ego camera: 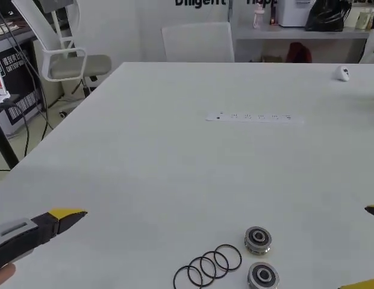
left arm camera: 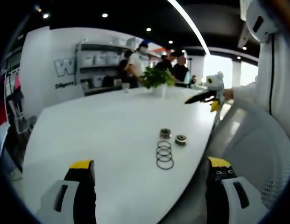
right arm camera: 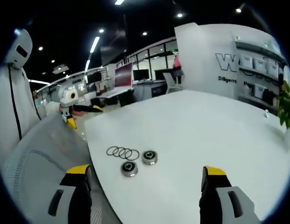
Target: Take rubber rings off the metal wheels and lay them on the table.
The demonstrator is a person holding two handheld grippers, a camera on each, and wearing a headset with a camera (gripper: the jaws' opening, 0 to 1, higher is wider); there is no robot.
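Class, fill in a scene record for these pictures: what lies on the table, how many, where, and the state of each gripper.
table: white, bears all the items below
rings: four, black, lying flat in an overlapping row near the front edge
wheels: two, metal, just right of the rings
power strip: white, mid-table
left gripper: open, holding nothing
right gripper: open, holding nothing

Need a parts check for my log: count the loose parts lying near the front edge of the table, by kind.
rubber rings: 4
metal wheels: 2
total: 6
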